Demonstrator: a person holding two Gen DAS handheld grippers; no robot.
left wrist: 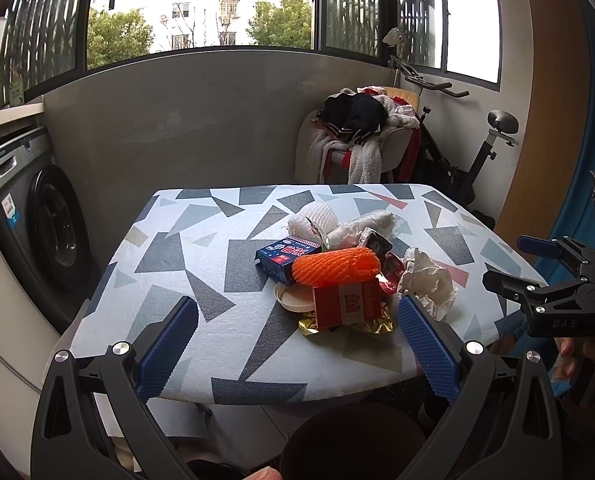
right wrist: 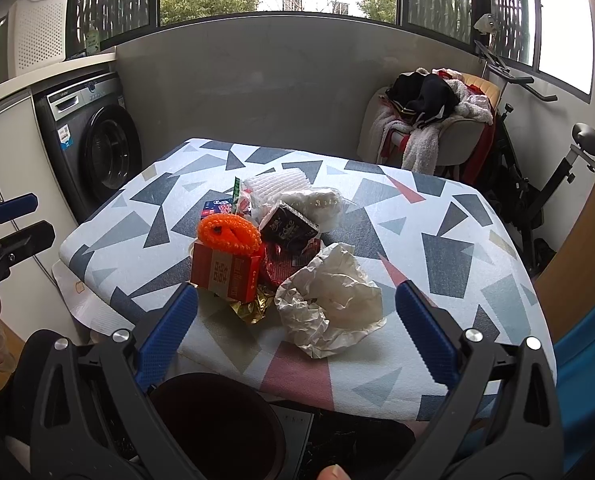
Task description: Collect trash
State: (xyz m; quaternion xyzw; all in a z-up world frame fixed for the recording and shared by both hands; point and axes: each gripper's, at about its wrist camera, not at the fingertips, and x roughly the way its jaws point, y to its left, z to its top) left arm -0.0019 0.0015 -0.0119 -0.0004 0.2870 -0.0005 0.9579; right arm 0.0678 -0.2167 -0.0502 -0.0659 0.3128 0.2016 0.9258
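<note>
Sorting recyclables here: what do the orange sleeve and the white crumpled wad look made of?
Orange sleeve: looks like soft foam netting, matte, with an open mesh pattern. White crumpled wad: probably thin paper or tissue, matte, sharply creased.

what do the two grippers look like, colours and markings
Both match: black angular frames with cut-out links and silver round screws, each finger faced with a blue ridged pad. The right gripper has pale "DAS" lettering on its body. The left gripper shows no lettering. No cables visible.

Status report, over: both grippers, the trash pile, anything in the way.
Left gripper open, empty; right gripper open, empty. Crumpled white paper wad nearest, pile untouched on patterned table. Dark round bin below. Nothing in the way.
</note>
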